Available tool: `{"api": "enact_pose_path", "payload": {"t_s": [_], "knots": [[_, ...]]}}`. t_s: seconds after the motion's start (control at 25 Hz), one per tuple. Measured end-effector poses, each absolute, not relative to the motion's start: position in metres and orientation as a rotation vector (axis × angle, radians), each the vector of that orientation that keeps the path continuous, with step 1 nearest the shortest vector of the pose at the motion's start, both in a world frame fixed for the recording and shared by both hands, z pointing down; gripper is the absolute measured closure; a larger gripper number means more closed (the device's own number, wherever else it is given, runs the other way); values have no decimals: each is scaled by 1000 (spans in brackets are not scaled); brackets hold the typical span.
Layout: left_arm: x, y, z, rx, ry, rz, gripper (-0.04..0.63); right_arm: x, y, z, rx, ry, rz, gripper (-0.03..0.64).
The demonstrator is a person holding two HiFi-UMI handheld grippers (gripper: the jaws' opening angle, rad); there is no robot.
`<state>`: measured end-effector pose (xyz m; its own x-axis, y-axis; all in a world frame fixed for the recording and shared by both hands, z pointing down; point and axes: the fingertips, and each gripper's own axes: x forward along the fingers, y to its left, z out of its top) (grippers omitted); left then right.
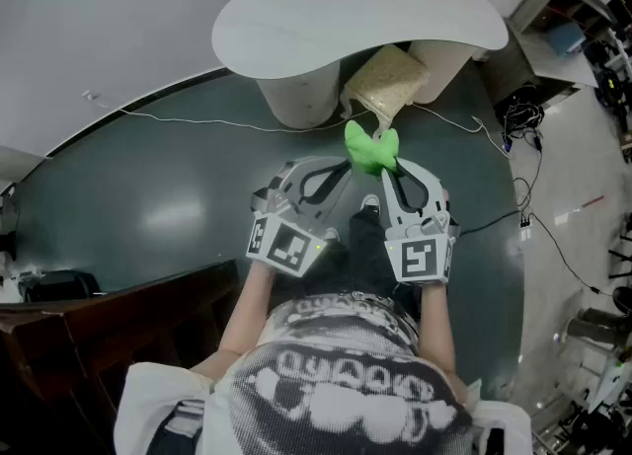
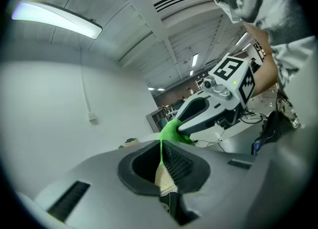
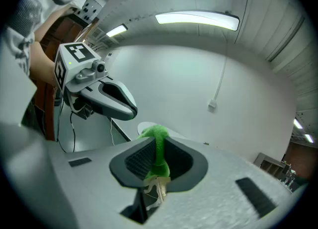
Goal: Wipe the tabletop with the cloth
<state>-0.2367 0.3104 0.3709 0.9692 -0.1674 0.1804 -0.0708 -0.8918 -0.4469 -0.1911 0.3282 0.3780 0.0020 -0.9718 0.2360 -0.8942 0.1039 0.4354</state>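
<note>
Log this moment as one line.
left hand-held gripper: shut on cloth | right hand-held gripper: shut on cloth | cloth: off tabletop | wiping: not begun

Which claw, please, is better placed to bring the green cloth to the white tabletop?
Probably right: the right claw grips a thick bunch of green cloth; the left claw pinches a thin edge.

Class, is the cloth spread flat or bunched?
Bunched: the cloth is a crumpled wad pinched by the left hand-held gripper and right hand-held gripper.
</note>
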Motion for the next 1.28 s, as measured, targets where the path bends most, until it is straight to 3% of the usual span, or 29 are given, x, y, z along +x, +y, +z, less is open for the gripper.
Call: {"api": "enact_pose_path", "payload": {"t_s": [0.72, 1.28], "knots": [[-222, 292, 383, -2686, 222, -326, 583, -154, 308, 395, 1851, -1933, -136, 561], [-90, 234, 372, -2654, 267, -354, 584, -22, 250, 385, 1811, -1968, -165, 561]]}}
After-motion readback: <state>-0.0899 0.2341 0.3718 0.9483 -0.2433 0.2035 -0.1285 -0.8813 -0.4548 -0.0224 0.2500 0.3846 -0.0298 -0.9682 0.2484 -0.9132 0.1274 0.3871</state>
